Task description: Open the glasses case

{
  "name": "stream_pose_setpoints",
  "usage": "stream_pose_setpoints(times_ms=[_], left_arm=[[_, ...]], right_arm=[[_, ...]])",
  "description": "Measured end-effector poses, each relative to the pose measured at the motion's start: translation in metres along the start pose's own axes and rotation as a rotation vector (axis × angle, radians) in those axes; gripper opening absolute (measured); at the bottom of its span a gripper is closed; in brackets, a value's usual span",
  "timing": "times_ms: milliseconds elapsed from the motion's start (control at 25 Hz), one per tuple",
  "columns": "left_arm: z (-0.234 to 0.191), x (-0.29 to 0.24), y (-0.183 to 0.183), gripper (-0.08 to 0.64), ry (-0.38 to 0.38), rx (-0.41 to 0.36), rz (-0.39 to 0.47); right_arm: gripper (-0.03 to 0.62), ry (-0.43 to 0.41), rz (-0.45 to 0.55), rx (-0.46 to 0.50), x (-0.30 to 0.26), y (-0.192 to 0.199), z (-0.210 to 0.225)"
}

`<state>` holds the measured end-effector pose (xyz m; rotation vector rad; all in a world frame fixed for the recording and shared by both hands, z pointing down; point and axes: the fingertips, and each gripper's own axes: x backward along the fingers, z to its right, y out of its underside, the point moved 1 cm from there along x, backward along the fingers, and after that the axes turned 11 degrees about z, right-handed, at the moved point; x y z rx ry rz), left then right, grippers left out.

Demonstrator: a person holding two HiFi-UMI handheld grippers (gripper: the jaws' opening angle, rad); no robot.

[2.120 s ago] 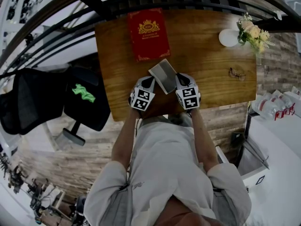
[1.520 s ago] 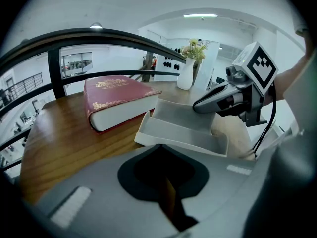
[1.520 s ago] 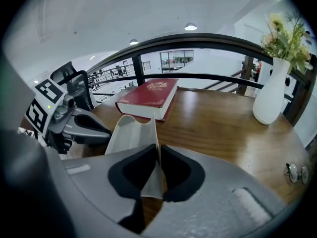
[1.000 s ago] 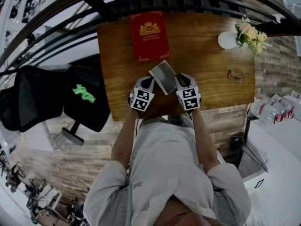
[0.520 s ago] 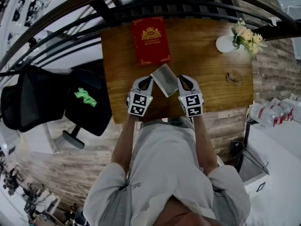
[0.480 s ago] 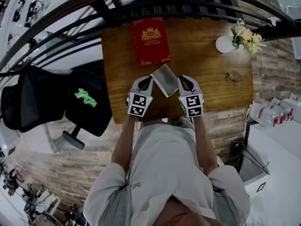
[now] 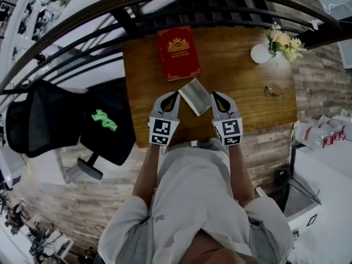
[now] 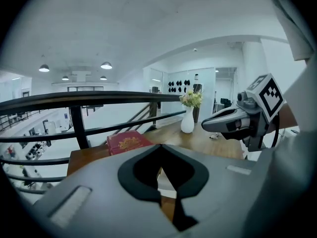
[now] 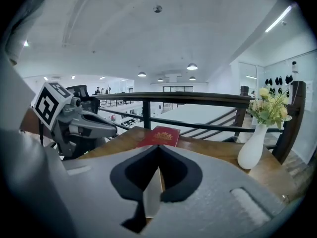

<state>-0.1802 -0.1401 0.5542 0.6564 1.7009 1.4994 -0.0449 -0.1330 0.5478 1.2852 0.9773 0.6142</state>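
- Just in front of the red book [image 7: 178, 53], on the wooden table [image 7: 242, 84], lay the glasses case [image 7: 195, 96], turned at an angle, one corner near the book's front edge. Whether its lid was up could not be told.
- Nearer the person than the book, at the case's left side, hung the left gripper [image 7: 174, 96]. Its fingers [image 8: 94, 187] were together, tips meeting, with nothing between them. A bit of the case showed only through the gap behind the tips.
- Level with it, at the case's right side, hung the right gripper [image 7: 215, 97]. Its fingers [image 9: 223, 182] had just been closing and were together, gripping nothing. A pale sliver of the case showed beyond them.
- Both grippers pointed toward the book and were held above the table, clear of the case.
- Well to the right of the book stood a white vase [image 7: 258, 53] with flowers [image 7: 283, 39]. A pair of glasses [image 7: 273, 92] lay farther right still, nearer the person than the book.
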Motion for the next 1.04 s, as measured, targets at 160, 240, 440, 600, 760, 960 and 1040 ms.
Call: stream_pose_setpoints(times_ms=[160,240,440,600,760,960,1040], left_arm=[[0.002,0.010,-0.012,0.020,-0.001,0.000,0.034],[0.003,0.013,-0.016,0.020,0.001,-0.003,0.044],[0.001,0.013,-0.016,0.020,0.012,-0.005,0.053],[0.002,0.013,-0.016,0.020,0.024,0.000,0.057],[0.002,0.013,-0.015,0.020,0.035,0.008,0.059],[0.000,0.008,-0.013,0.020,0.043,0.005,0.057],[-0.001,0.005,-0.013,0.020,0.047,0.003,0.058]], right_arm=[[0.003,0.011,0.012,-0.004,0.007,-0.004,-0.006],[0.003,0.014,0.014,-0.003,0.010,-0.004,-0.008],[0.003,0.028,0.012,-0.002,0.012,-0.004,-0.010],[0.003,0.037,0.010,0.003,0.013,-0.005,-0.011],[0.003,0.042,0.005,0.006,0.012,-0.005,-0.012],[0.003,0.038,0.003,0.009,0.007,-0.007,-0.013],[0.002,0.036,0.003,0.008,0.004,-0.007,-0.013]])
